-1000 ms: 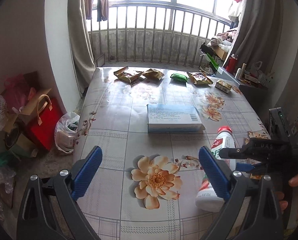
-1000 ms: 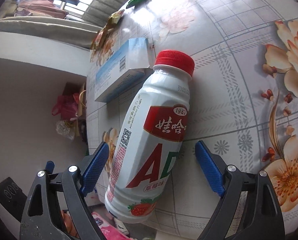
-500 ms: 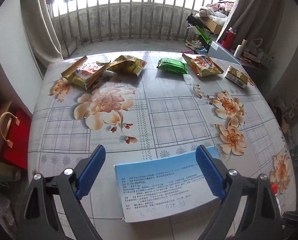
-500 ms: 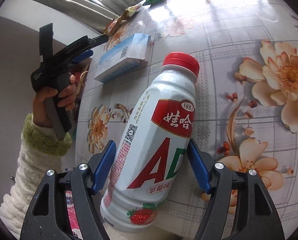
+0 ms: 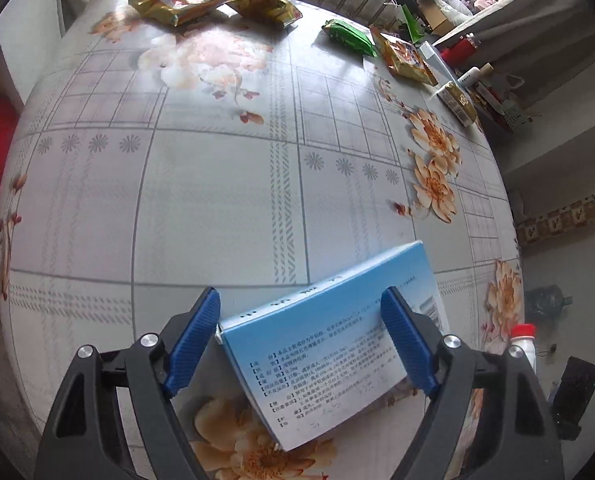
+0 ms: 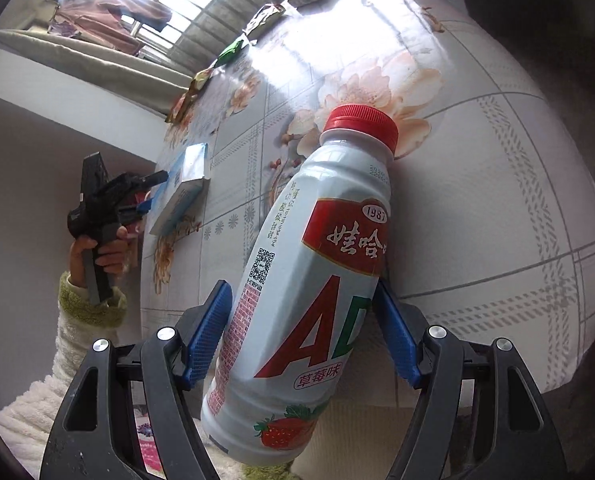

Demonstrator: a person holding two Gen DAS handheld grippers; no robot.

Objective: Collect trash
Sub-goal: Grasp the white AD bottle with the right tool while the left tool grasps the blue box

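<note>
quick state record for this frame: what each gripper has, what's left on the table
left gripper: closed around the blue box, one end lifted, other end apparently on the table
right gripper: shut on the white bottle, red cap pointing away
bottle contents: cannot tell
far edge of table: gold snack wrappers, green wrapper, orange wrapper, small yellow box

White bottle [image 6: 309, 280], red cap, tilted mid-frame. Blue box [image 5: 329, 348] slanted at lower centre. Wrappers [image 5: 177, 0] and green packet [image 5: 349, 36] strewn along top.
</note>
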